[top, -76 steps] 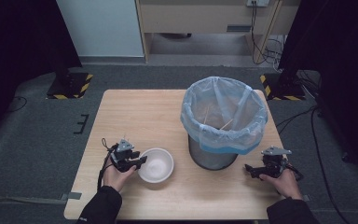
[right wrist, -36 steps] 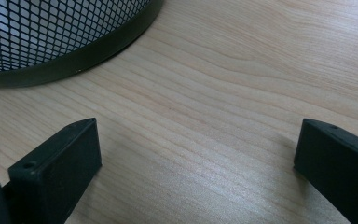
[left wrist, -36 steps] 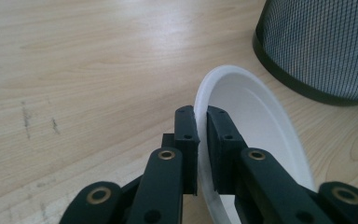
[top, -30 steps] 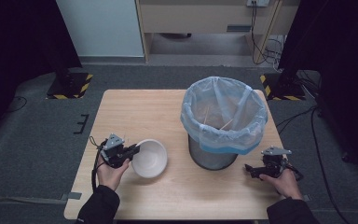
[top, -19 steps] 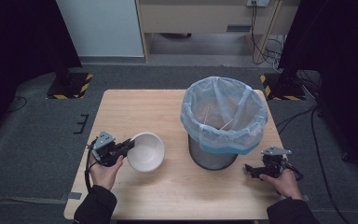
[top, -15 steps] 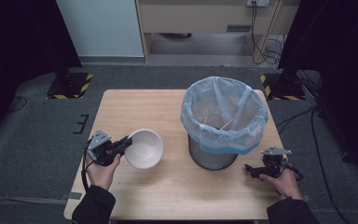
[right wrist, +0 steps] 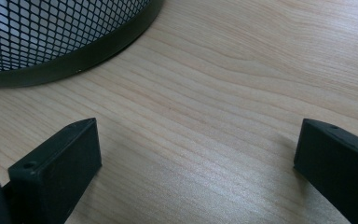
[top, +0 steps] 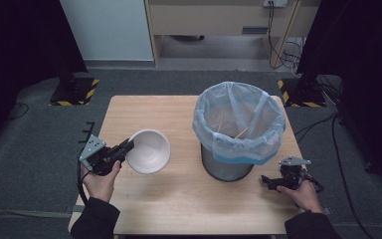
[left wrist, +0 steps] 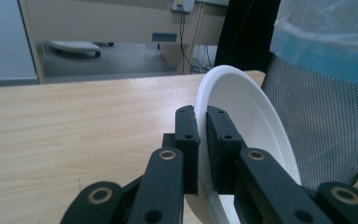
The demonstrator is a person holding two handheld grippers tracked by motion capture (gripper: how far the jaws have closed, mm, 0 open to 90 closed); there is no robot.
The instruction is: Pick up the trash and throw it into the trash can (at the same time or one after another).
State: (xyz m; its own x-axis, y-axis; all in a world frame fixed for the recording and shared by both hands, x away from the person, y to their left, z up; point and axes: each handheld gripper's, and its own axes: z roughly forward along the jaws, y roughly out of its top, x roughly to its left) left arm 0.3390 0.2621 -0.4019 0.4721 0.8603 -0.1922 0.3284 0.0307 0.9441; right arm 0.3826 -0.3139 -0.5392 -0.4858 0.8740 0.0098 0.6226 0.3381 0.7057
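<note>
— What's it all made of?

— A pale wooden table (top: 179, 199) with fine grain. The wastebasket (top: 227, 167) is round, black wire mesh, lined with a thin, wrinkled, blue-tinted plastic bag (top: 238, 119). The bowl (top: 149, 151) is plain matt white, round, thin-walled.

— Where is the bowl?

— Left of the wastebasket, tilted above the table, pinched by its rim in the left gripper (top: 127, 146), jaws nearly together on the wall.

— And the close views?

— The left gripper view shows the rim (left wrist: 203, 140) wedged between the pads. The right gripper view shows the right gripper (right wrist: 196, 154) spread wide over bare wood, holding nothing, near the mesh base.
</note>
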